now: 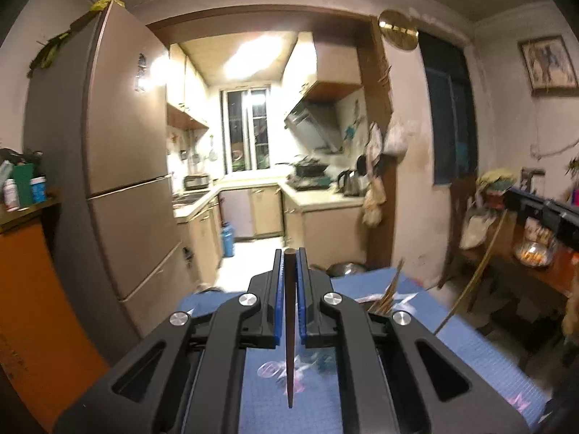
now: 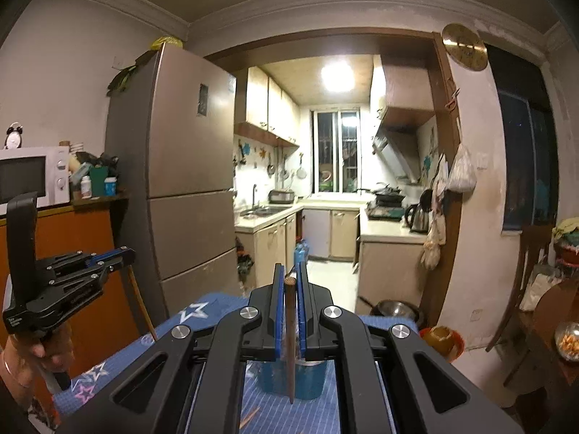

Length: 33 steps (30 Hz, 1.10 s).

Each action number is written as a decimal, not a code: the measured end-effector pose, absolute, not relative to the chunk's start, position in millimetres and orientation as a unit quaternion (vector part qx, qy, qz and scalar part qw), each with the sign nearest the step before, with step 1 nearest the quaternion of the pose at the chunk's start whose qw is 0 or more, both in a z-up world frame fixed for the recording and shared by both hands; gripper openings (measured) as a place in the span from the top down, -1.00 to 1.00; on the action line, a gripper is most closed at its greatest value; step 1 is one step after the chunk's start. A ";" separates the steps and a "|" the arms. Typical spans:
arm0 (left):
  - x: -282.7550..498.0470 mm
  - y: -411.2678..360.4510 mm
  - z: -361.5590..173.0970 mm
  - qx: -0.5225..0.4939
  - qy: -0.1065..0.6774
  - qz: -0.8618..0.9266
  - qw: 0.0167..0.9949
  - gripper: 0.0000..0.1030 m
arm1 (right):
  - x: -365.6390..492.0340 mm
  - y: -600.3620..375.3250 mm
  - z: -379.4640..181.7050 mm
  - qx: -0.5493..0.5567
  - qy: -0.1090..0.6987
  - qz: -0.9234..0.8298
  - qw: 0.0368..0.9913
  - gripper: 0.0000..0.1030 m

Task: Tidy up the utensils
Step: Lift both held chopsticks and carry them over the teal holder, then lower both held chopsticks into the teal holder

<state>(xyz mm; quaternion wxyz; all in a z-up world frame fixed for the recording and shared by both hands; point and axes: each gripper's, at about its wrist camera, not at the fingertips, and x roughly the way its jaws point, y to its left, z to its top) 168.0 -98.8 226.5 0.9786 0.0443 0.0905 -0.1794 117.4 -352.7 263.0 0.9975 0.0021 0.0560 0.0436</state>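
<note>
Left gripper [image 1: 289,253] is clamping a dark tapered chopstick [image 1: 290,325] above the blue cloth [image 1: 488,354]. Right gripper [image 2: 289,271] is pinching a rounder brown chopstick [image 2: 290,347]; only its view is showing the cylindrical blue cup [image 2: 311,379].

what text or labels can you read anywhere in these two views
None can be read.
White print on the left gripper body: too small.
Labels on the fridge door: blurred.
Bottles beside the microwave: labels too small.
Round gold clock: markings unreadable.
</note>
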 end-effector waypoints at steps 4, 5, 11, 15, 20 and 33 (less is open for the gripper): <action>181.1 -123.3 241.9 0.036 0.057 -0.207 0.976 0.91 | 140.1 -360.8 281.6 0.008 0.044 0.034 0.998 0.85; 184.9 -129.6 243.9 0.035 0.049 -0.211 0.976 0.91 | 145.6 -361.5 284.5 0.008 0.041 0.031 0.999 0.85; 219.4 -158.8 245.9 0.014 0.034 -0.231 0.972 0.91 | 188.8 -371.3 291.4 0.039 0.040 0.036 0.998 0.85; 242.4 -169.9 239.0 0.004 0.029 -0.241 0.970 0.91 | 222.2 -370.8 283.4 0.050 0.050 0.036 0.997 0.85; 273.1 -179.5 227.2 -0.004 0.032 -0.249 0.968 0.91 | 257.0 -368.1 269.3 0.047 0.062 0.024 0.997 0.85; 313.5 -186.9 183.4 0.007 0.056 -0.244 0.968 0.91 | 302.9 -369.0 252.2 0.036 0.080 0.008 0.996 0.85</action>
